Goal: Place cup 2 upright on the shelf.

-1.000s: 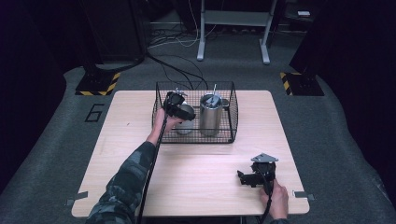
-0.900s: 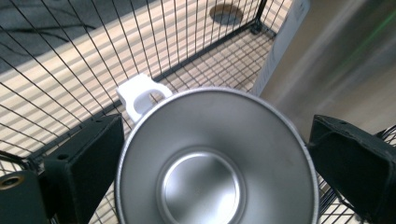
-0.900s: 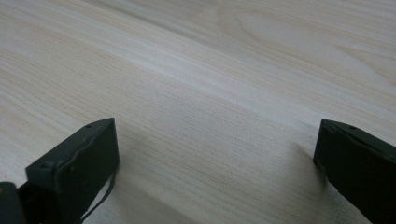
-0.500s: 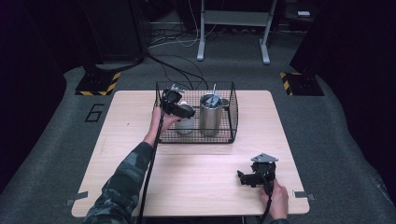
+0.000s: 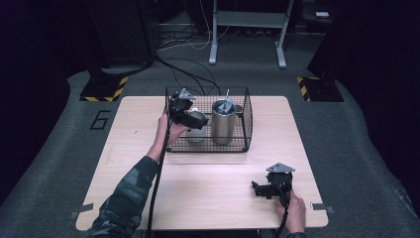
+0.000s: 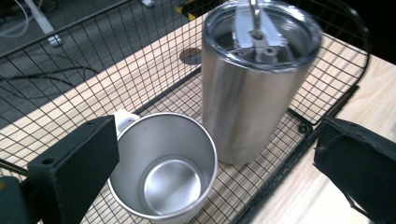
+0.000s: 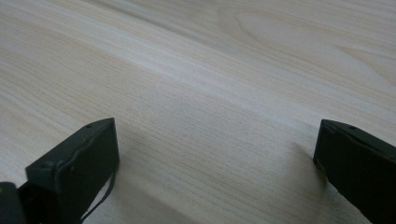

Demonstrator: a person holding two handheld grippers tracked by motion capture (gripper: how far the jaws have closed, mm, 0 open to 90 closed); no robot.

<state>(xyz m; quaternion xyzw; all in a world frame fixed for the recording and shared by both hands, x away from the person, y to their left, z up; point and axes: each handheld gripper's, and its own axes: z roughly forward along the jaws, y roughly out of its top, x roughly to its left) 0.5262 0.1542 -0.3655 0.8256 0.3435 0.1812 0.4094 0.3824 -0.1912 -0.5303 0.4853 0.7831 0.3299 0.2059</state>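
Hovering left gripper [image 5: 194, 120]: held over the left part of the black wire basket [image 5: 243, 130] at upper centre of the high view; jaws spread wide, pinching nothing.
Open steel cup [image 6: 164, 169]: short round stainless cup with a white handle stub, standing upright inside the basket at lower centre of the left gripper view, between and beyond the two black jaws; empty inside.
Tall steel tumbler [image 6: 254, 88]: brushed cylinder with a clear lid, upright in the same basket, just beside the cup toward the upper right of that frame; whether they touch cannot be told.
Right gripper [image 5: 258, 190]: low over the light wooden table [image 5: 213, 183] at lower right of the high view, well apart from the basket; jaws spread, bare wood between them.
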